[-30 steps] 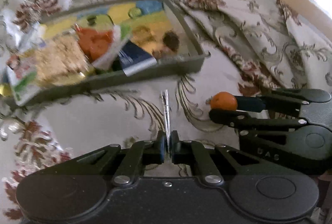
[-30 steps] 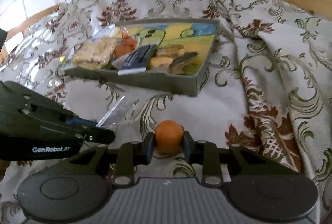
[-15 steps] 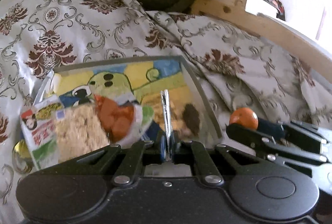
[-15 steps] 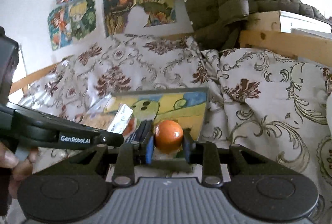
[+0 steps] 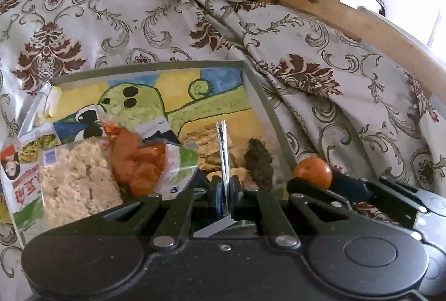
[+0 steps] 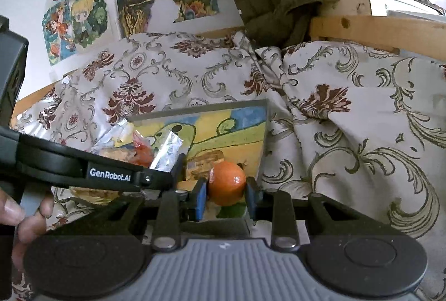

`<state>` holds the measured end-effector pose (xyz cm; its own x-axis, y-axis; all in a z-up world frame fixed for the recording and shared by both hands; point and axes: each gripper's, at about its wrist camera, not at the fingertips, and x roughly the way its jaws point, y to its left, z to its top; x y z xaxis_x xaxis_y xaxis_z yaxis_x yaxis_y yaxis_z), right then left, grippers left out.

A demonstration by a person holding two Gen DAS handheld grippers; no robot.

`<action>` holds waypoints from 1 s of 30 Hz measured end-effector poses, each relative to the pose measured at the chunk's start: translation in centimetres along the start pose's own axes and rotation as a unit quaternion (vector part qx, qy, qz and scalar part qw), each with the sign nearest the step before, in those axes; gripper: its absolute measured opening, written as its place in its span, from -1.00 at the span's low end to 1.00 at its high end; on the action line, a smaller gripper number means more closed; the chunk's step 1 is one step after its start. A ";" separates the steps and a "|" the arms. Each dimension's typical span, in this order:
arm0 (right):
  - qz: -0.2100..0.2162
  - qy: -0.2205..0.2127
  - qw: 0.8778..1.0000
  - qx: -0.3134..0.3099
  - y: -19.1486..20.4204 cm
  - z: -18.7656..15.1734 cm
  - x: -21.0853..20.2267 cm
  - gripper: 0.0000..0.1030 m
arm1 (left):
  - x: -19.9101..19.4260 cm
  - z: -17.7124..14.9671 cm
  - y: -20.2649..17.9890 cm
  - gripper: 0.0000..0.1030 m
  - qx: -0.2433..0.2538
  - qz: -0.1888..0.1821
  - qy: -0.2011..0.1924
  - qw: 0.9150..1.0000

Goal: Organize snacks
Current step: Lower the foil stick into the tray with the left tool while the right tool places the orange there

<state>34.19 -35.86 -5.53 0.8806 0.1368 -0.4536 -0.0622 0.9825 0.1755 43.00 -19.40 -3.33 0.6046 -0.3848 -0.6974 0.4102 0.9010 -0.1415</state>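
With the right gripper point(image 6: 225, 196) clamped on a round orange fruit point(image 6: 226, 182) near the tray point(image 5: 267, 106) wall at 3 o'clock, and the left gripper point(image 5: 225, 199) pinching a thin foil packet point(image 5: 223, 150) over the tray, either could slip and miss it.

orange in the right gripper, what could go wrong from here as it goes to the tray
The orange is round and pinched only at its sides by the right gripper, so it could slip out and roll across the sloping bedspread. The left gripper, shut on a thin foil packet, sits close beside it, so the two could bump. The tray is already crowded at its near end.
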 end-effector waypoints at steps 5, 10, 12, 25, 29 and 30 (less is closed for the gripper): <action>-0.006 0.008 1.000 -0.009 0.4 -0.3 0.1 -0.38 | 0.6 0.0 -0.5 -0.88 0.008 -0.007 0.017 1.000; -0.010 0.019 1.000 -0.009 0.3 -0.4 0.4 -0.37 | 1.0 -0.1 -0.4 -0.86 0.003 -0.009 0.025 1.000; -0.007 0.025 1.000 -0.005 0.2 -0.5 0.5 -0.37 | 1.1 0.0 -0.3 -0.84 -0.003 -0.010 0.025 1.000; -0.008 0.020 1.000 -0.001 0.2 -0.4 0.3 -0.24 | 0.7 0.1 0.7 -0.67 -0.043 -0.019 0.022 0.999; -0.014 0.013 1.000 -0.007 0.3 -0.1 -0.3 -0.11 | -0.7 0.1 0.7 -0.49 -0.045 -0.034 0.003 0.998; -0.015 0.010 1.000 -0.007 0.3 0.0 -0.6 -0.08 | -1.2 0.1 0.6 -0.40 -0.042 -0.035 -0.002 0.998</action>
<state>33.63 -35.66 -5.17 0.8729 0.1092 -0.4754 -0.0425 0.9879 0.1489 42.62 -18.41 -2.49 0.5791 -0.4488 -0.6806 0.3928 0.8851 -0.2495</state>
